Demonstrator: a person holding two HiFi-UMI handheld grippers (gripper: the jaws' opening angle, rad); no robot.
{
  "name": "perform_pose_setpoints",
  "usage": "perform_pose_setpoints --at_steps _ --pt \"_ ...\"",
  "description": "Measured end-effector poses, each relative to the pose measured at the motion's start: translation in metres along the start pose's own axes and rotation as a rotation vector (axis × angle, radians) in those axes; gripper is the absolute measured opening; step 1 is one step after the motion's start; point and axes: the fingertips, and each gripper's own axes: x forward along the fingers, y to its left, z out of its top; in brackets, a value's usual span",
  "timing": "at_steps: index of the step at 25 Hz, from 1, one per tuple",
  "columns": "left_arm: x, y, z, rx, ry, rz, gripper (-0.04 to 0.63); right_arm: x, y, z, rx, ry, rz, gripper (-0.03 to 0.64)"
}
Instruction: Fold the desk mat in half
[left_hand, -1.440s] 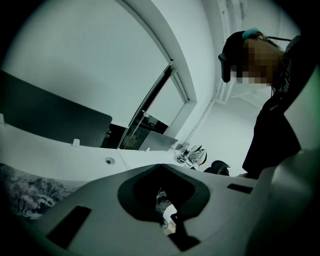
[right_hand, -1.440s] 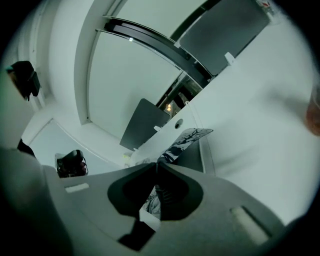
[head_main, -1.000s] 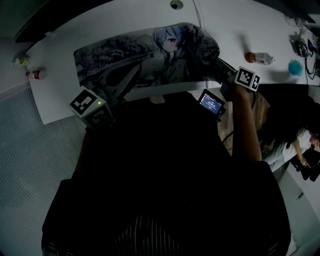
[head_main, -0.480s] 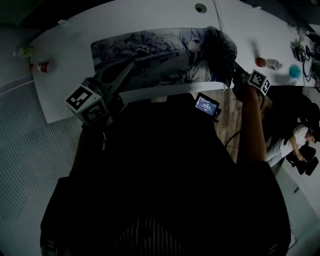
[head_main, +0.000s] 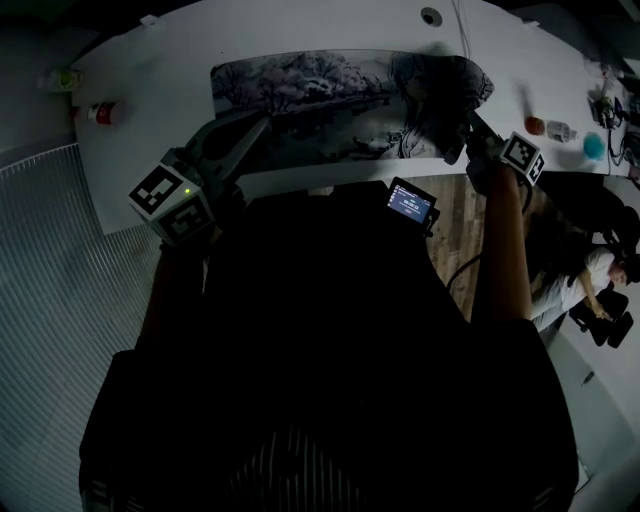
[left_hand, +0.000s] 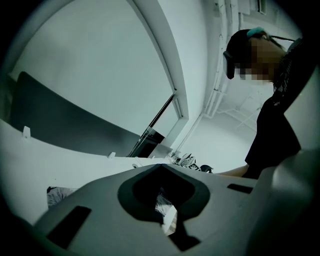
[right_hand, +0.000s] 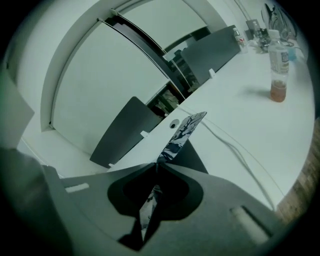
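Note:
The desk mat (head_main: 330, 100), printed with a grey landscape and a figure, lies lengthwise on the white table (head_main: 150, 80). My right gripper (head_main: 468, 138) is shut on the mat's right end. That end is lifted and curls leftward, showing its dark underside. In the right gripper view the mat (right_hand: 182, 132) runs as a thin strip out past the closed right gripper (right_hand: 157, 164). My left gripper (head_main: 262, 122) hovers over the mat's near left part, jaws together. In the left gripper view the left gripper (left_hand: 160, 165) meets at the tips with nothing sticking out beyond them.
A small bottle (head_main: 100, 112) stands at the table's left end. Another bottle (head_main: 548, 127) and a blue object (head_main: 594, 146) sit at the right, with a cable (right_hand: 235, 147) across the table. A lit screen (head_main: 410, 202) hangs at my chest. A person (head_main: 600, 280) sits at the right.
The right gripper has risen and carried the mat's right end over to the left, so the dark underside now hides part of the figure. The left gripper has shifted nearer the mat's left end.

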Motion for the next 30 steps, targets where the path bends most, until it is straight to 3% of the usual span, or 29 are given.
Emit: perform_pose_setpoints --at_steps 4,12,26,30 --pt "-0.024 0.006 0.003 0.009 -0.018 -0.001 0.005 0.012 0.014 -0.011 -0.107 0.04 0.017 0.026" --pt "-0.065 0.017 0.005 0.013 -0.064 0.005 0.005 0.058 0.118 -0.059 -0.274 0.191 0.146 0.026" --pt "-0.138 0.039 0.01 -0.021 -0.152 0.088 0.005 0.148 0.234 -0.173 -0.416 0.498 0.287 0.028" --pt "-0.143 0.047 0.005 -0.04 -0.166 0.116 0.005 0.183 0.246 -0.213 -0.419 0.596 0.321 0.028"
